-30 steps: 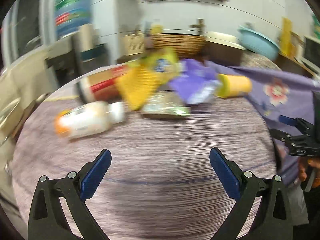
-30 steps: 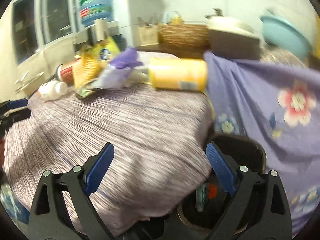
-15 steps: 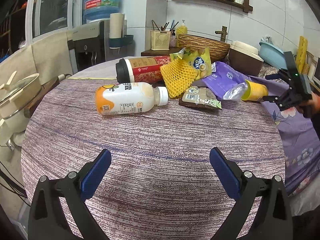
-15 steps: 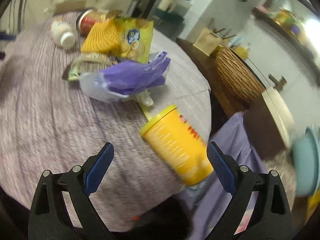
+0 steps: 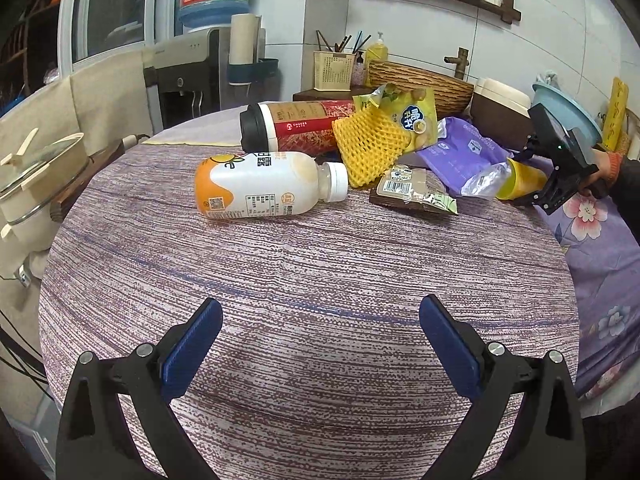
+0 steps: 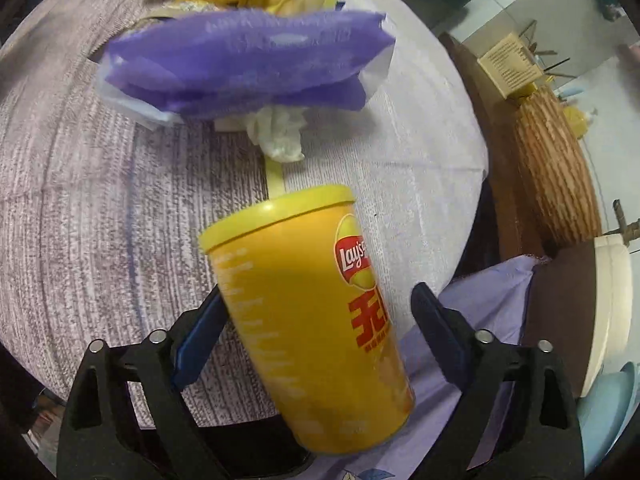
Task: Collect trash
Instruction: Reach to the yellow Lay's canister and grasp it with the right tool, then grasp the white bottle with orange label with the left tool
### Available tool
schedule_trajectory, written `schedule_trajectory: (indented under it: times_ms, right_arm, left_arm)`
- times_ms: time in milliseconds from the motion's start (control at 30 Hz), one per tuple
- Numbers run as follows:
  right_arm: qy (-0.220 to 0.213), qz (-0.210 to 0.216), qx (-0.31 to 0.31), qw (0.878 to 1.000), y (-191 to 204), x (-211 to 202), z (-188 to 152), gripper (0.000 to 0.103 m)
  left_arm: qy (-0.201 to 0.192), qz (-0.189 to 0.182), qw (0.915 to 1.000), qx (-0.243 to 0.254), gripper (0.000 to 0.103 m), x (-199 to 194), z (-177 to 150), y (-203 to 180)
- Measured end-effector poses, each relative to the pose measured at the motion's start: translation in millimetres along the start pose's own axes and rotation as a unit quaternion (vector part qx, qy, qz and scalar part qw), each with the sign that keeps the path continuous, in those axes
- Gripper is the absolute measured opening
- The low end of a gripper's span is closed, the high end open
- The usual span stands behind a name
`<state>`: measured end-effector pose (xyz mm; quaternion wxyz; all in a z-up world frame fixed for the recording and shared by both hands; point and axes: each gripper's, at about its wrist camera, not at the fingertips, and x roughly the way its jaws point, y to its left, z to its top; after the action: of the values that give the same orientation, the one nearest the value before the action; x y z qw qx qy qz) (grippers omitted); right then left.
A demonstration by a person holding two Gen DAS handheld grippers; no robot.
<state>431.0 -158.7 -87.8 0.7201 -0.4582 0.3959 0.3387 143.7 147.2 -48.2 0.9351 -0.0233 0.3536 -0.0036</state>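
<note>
Your right gripper (image 6: 316,328) straddles the yellow chip can (image 6: 316,320), which lies at the bench (image 6: 100,220) edge; its jaws are closing, the right pad still clear; your left gripper (image 5: 320,344) hovers with jaws spread, empty, above bare cloth.

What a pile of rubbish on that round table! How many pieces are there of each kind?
Bottles and cups: 2, white-and-orange plastic drink bottle, red lidded paper cup
Canisters: 1, yellow chip canister
Bags and wrappers: 3, yellow snack bag, purple plastic packet, brown wrapper
Foam nets: 1, yellow foam net
Tissues: 1, crumpled white tissue
Total: 8
</note>
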Motion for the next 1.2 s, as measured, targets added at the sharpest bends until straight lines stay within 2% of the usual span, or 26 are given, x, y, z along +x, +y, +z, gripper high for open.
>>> schedule_trajectory:
  times_ms: [33, 167, 300, 400, 467, 567, 633, 700, 767, 900, 1000, 1133, 1200]
  right_arm:
    - [-0.005, 0.005, 0.009, 1.000, -2.1, -0.8, 0.1, 0.077]
    - [-0.006, 0.008, 0.037, 0.999, 0.8, -0.4, 0.8, 0.070]
    - [-0.010, -0.007, 0.086, 0.996, 10.5, -8.7, -6.2, 0.070]
    - [-0.032, -0.011, 0.149, 0.988, 11.3, -22.2, -15.1, 0.070]
    - [-0.057, 0.001, 0.170, 0.984, 17.1, -33.9, -20.6, 0.069]
    - [-0.089, 0.017, 0.186, 0.978, 38.4, -53.7, -27.7, 0.069]
    - [-0.110, 0.025, 0.189, 0.976, 50.6, -62.8, -27.5, 0.069]
    - [-0.131, 0.029, 0.195, 0.972, 59.1, -72.1, -27.4, 0.068]
    - [-0.152, 0.033, 0.212, 0.965, 67.1, -81.1, -27.3, 0.067]
    - [-0.182, 0.039, 0.231, 0.955, 78.3, -91.8, -26.7, 0.067]
    - [-0.193, 0.038, 0.242, 0.950, 88.2, -95.4, -24.9, 0.067]
    - [-0.206, 0.043, 0.265, 0.941, 99.7, -97.6, -27.8, 0.067]
    - [-0.210, 0.054, 0.276, 0.936, 106.2, -98.3, -29.3, 0.067]
  left_arm:
    - [0.001, 0.000, 1.0000, 0.000, 0.098, 1.2, 0.2, -0.3]
    - [0.006, -0.003, 1.0000, 0.003, 0.098, 6.6, -1.1, -1.4]
    - [0.007, -0.005, 0.9999, 0.007, 0.098, 12.0, -0.1, -0.9]
    - [0.004, -0.004, 0.9998, 0.018, 0.098, 15.7, 3.9, -0.3]
    - [0.002, -0.001, 0.9993, 0.038, 0.098, 18.0, 8.8, 0.2]
    - [-0.002, 0.002, 0.9936, 0.113, 0.098, 23.0, 22.1, -1.6]
    - [0.003, 0.012, 0.9845, 0.175, 0.098, 29.8, 33.2, -2.0]
    - [0.008, 0.037, 0.9703, 0.239, 0.098, 38.6, 47.1, -1.7]
    - [0.015, 0.044, 0.9560, 0.290, 0.098, 46.1, 62.2, -1.8]
    - [0.037, 0.030, 0.9333, 0.356, 0.098, 63.5, 81.3, -1.0]
    - [0.067, 0.028, 0.9108, 0.406, 0.098, 84.2, 84.4, -3.7]
    - [0.106, 0.019, 0.8884, 0.446, 0.097, 104.3, 82.5, -7.4]
    - [0.119, 0.020, 0.8800, 0.459, 0.093, 109.6, 81.5, -5.6]
